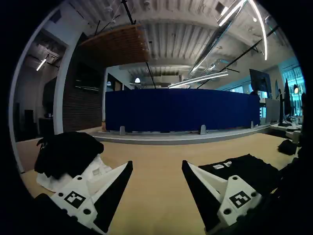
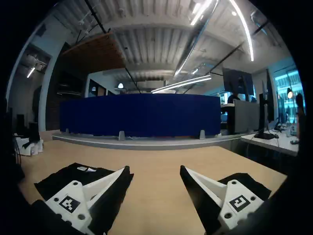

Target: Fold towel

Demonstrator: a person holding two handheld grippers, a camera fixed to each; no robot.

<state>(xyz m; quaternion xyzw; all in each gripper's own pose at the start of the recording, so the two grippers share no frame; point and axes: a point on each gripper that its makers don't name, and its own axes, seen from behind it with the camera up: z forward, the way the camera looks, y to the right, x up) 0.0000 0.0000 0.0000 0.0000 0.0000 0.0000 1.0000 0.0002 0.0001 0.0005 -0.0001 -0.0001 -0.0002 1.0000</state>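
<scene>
The left gripper (image 1: 157,162) hung with its two fingers spread wide and nothing between them, low over the bare middle of a wooden table (image 1: 156,196). The right gripper (image 2: 154,167) was just as slack, its fingers parted and empty above the same tabletop.

Out from the tools, a black towel (image 1: 244,170) lay flat at the lower right of the left gripper view, with small white tags near its far edge. In the right gripper view what looked like the same towel (image 2: 68,176) sat at the lower left, partly behind the near finger. A second dark cloth (image 2: 250,184) showed at the lower right of that view. A heap of black and white cloth (image 1: 66,156) rested at the lower left of the left gripper view. A blue partition (image 1: 180,109) ran across the back.

By my reading, no fold was in hand: neither tool touched the towel. Whether it already lay folded or merely spread out, I could not tell; if unfolded, the grasping and the folding both remained.
</scene>
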